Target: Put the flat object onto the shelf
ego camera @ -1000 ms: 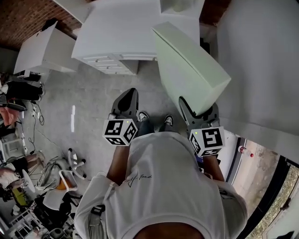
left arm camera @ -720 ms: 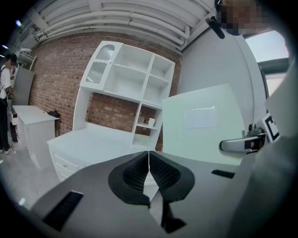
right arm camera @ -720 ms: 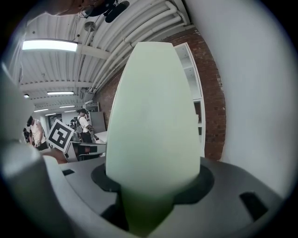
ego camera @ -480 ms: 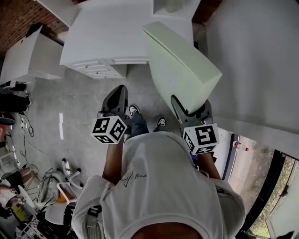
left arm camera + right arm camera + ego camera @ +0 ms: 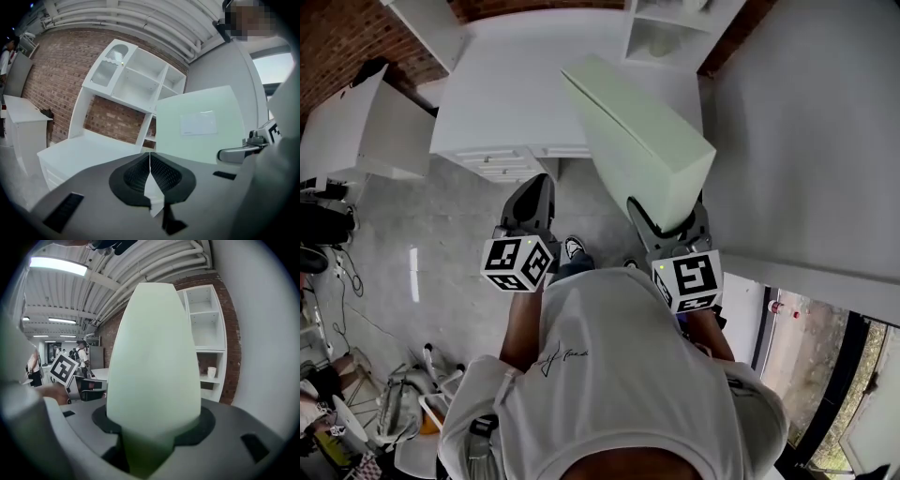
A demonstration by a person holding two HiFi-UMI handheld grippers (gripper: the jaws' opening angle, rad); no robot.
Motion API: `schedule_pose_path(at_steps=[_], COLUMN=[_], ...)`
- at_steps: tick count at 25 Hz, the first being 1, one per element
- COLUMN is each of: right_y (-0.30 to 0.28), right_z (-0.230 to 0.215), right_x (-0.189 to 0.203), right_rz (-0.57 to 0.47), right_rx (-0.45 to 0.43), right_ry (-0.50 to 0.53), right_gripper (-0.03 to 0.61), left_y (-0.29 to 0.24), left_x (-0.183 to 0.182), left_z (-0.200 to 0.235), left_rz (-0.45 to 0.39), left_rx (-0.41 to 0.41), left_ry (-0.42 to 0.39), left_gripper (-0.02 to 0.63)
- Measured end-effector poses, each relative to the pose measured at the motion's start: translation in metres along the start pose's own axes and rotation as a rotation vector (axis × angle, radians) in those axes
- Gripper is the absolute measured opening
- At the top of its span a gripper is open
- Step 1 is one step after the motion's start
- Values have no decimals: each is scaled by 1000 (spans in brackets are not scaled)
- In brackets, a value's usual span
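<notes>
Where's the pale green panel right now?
Head view, right of centre: the panel is clamped at its near end in the right gripper, its far end pointing toward the shelf.

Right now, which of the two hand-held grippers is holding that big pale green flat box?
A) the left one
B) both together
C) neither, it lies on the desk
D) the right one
D: the right gripper is clamped on the end of the flat box, while the left gripper is closed on nothing.
</notes>
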State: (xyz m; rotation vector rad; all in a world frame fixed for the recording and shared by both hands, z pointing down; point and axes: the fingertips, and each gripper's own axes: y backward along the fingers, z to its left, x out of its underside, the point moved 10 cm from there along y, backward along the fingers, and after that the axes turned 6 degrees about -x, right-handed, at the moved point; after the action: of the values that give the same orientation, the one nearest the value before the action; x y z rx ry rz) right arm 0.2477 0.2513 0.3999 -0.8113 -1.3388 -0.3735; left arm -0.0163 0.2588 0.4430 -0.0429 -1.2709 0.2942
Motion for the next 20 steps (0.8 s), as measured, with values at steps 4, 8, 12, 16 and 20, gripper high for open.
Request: schedule_pose_path(at_steps=[4,8,12,16,20], right_y=[-19,-30,-42,-55,-75], right_z=[20,33,34,28,12], right_x=[-15,-22,-25,-31,-36], right_rz=[-7,-2,13,11,1], right_rx=[-12,-13,-4,1,2], right_ry=[16,26,34,24,10], right_gripper=[273,273,275,275,275], left_y=[2,2,-7,-20,-42], left_x=[-17,-26,-29,-32,-41], left_z=[28,44,52,58,65], left_rz=[-29,-44,-42,-29,-21], left_rx=[4,23,40,46,43], left_ry=[9,20,33,38,23], left_gripper=[15,15,15,15,15])
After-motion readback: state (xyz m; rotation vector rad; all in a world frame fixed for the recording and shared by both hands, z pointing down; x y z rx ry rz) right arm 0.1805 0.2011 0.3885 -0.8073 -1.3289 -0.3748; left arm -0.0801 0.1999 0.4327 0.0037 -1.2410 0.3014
